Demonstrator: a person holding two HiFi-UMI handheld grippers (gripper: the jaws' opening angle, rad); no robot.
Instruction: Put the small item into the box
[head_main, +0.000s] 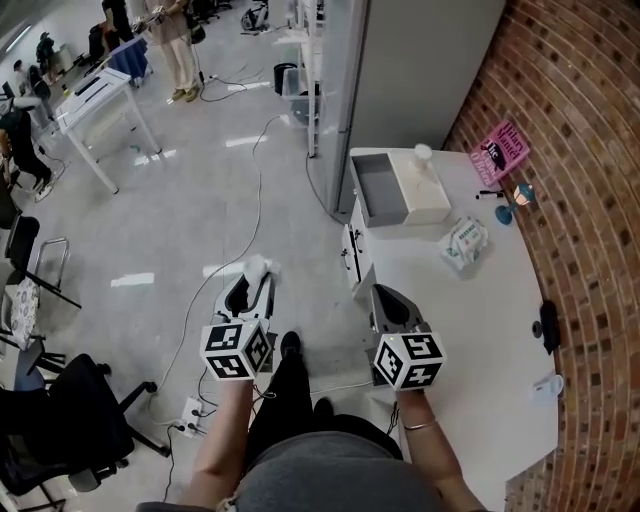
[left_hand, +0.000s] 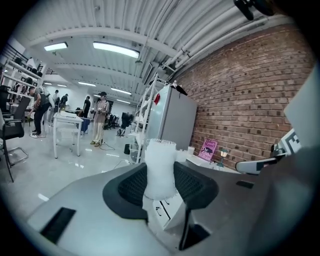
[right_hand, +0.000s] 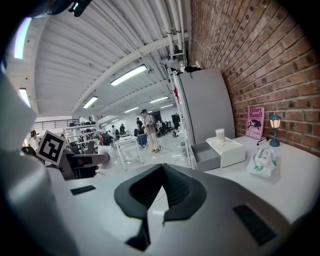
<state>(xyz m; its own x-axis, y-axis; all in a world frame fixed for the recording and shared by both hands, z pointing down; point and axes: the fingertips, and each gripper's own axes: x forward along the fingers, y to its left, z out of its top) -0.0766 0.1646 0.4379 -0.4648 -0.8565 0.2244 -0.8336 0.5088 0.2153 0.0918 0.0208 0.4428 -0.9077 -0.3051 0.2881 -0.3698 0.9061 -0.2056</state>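
My left gripper (head_main: 254, 278) hangs over the floor, left of the white table (head_main: 470, 330). It is shut on a small white foam mesh sleeve (head_main: 258, 266), which stands upright between the black pads in the left gripper view (left_hand: 160, 170). My right gripper (head_main: 386, 295) is at the table's near left edge. Its pads meet at the tips with nothing between them (right_hand: 161, 170). The grey open box (head_main: 380, 190) sits at the table's far end. Its white lid (head_main: 422, 188) lies beside it with a small white cup (head_main: 423, 153) on top. The box (right_hand: 205, 156) also shows ahead in the right gripper view.
On the table lie a tissue packet (head_main: 464, 242), a pink book (head_main: 503, 150), a little lamp (head_main: 520, 195) and a black object (head_main: 549, 325). A brick wall (head_main: 590, 150) runs along the right. A tall grey cabinet (head_main: 420, 60) stands behind the box. An office chair (head_main: 60, 420) is at lower left.
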